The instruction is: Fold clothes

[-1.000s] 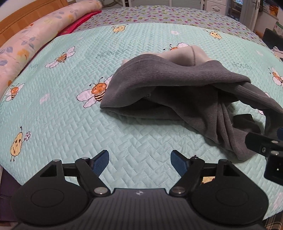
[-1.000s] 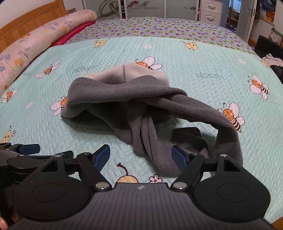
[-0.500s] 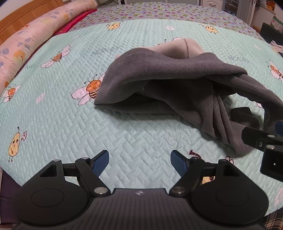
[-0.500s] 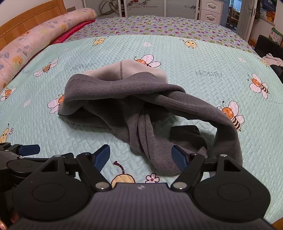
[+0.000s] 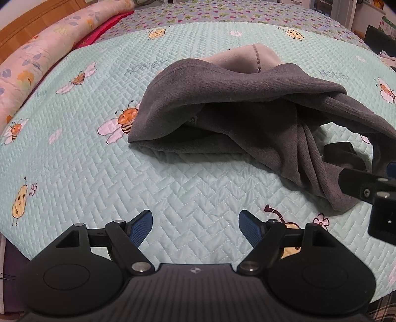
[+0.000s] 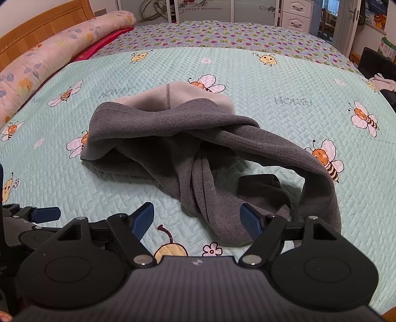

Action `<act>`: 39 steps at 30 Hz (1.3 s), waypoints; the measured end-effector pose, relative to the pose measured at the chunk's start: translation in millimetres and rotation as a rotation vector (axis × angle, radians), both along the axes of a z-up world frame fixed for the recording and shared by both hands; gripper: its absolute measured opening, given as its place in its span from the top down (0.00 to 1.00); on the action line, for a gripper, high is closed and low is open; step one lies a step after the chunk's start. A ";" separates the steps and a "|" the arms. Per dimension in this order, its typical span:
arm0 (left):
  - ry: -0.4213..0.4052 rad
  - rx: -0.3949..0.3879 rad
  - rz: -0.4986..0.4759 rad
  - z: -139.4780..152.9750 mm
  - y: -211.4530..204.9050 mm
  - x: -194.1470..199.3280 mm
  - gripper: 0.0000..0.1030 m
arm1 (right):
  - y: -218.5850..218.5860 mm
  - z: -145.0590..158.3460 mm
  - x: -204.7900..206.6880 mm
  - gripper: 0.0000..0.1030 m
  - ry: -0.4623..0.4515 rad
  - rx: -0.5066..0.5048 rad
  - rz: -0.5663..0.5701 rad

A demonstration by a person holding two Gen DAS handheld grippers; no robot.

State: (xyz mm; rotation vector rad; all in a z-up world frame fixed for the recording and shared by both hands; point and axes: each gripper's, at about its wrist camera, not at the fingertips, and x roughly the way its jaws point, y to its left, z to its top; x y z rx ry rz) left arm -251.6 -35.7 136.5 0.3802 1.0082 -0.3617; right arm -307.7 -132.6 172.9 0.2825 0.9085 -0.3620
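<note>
On a bed spread with a mint bee-print quilt (image 6: 284,119), a long floral bolster (image 6: 49,57) and wooden headboard (image 6: 42,27) line the left edge. My left gripper (image 5: 195,223) hangs with jaws released over bare quilt, the crumpled grey garment (image 6: 193,153) lying at centre, pale lining up at its far side and one trailing end reaching toward my right gripper (image 6: 196,220), which is also spread and grasps nothing. Beyond stand a flowered sheet (image 6: 210,32), a white dresser (image 6: 295,13) and a door (image 6: 346,22) at right.
</note>
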 end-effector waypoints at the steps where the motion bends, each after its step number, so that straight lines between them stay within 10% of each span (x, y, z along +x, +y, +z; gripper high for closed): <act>1: -0.001 0.002 -0.002 -0.1 -0.5 -0.1 0.23 | 0.1 -0.3 0.5 0.26 0.001 0.000 0.000; 21: 0.016 0.010 0.005 -17.2 -7.5 7.5 0.23 | -0.5 -9.8 10.0 0.26 0.018 -0.016 0.023; 29: -0.080 -0.023 0.033 -29.4 -2.2 19.0 0.23 | 1.3 -21.0 -0.8 0.26 -0.241 -0.278 0.229; 39: -0.115 -0.050 0.038 -44.3 -4.2 41.9 0.23 | -7.7 -44.8 39.6 0.26 -0.214 -0.447 0.361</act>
